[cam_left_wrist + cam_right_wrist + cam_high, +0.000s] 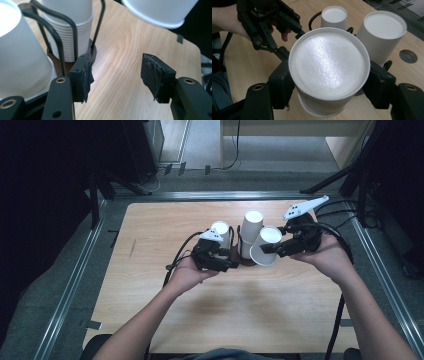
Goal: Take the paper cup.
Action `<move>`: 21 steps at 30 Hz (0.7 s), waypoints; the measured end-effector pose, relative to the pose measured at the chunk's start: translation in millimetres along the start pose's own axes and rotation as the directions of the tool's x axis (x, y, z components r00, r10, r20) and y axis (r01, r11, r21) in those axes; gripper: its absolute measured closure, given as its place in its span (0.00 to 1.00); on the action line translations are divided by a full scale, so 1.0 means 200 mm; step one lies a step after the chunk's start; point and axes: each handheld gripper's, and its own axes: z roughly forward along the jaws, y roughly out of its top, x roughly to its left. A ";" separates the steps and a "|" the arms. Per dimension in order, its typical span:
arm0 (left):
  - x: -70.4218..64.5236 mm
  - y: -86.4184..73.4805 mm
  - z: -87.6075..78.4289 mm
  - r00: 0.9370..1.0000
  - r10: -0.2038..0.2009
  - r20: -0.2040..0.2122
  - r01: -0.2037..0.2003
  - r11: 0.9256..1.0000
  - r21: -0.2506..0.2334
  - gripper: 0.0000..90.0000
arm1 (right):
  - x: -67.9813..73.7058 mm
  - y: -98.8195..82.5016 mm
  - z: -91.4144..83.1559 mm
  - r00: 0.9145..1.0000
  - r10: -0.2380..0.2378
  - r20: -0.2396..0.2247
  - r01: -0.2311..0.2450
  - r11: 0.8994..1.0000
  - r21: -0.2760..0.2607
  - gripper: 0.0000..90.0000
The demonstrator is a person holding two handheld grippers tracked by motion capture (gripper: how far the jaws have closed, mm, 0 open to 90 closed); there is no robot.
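Paper cup, upside down, is pinched between my right gripper's jaws, tilted just above the bench beside the wire cup holder and its stack of cups. My left gripper has its jaws parted around nothing, close by the holder's base and a second upturned cup

White paper cups, a white cup stack at 12 o'clock in a dark wire holder with brown base, light wood-grain bench, black fingers
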 end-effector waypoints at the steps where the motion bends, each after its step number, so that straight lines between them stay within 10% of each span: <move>1: 0.01 -0.01 0.00 1.000 0.006 0.009 -0.006 1.000 0.008 0.47 | 0.01 -0.03 0.02 1.000 -0.006 -0.005 0.006 1.000 0.005 0.36; 21: 0.04 -0.14 -0.09 0.996 0.030 0.079 -0.034 0.998 0.047 0.44 | 0.13 -0.19 0.27 0.995 -0.009 -0.101 0.007 1.000 -0.018 0.36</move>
